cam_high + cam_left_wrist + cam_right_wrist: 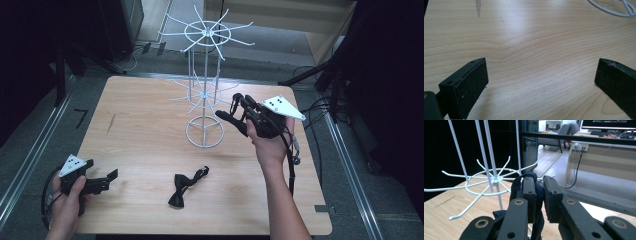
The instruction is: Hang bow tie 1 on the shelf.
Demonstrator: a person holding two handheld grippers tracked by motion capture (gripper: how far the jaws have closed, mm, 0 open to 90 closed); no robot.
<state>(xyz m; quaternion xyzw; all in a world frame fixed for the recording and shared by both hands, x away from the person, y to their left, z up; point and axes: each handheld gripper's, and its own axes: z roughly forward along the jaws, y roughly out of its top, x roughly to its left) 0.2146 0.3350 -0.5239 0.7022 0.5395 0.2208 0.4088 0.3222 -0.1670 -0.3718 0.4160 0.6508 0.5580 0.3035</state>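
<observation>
Your right gripper [539,195] is clamped on a black bow tie [537,202], raised just beside the rack [205,95]. Loop its strap [520,180] over a lower prong [461,213] before releasing. Left gripper [541,82] rests apart, far from the rack.

The high view is dim, with the surroundings of the wooden surface [150,125] nearly black; the surface itself is evenly lit from above. The white wire rack [205,75] casts only a faint shadow beside its base. In the left gripper view a soft sheen of glare crosses the surface [536,32], and the near fingers [466,87] look soft. The right gripper view shows bright background behind the rack [489,182], with dark, slightly blurred fingers [529,192].
</observation>
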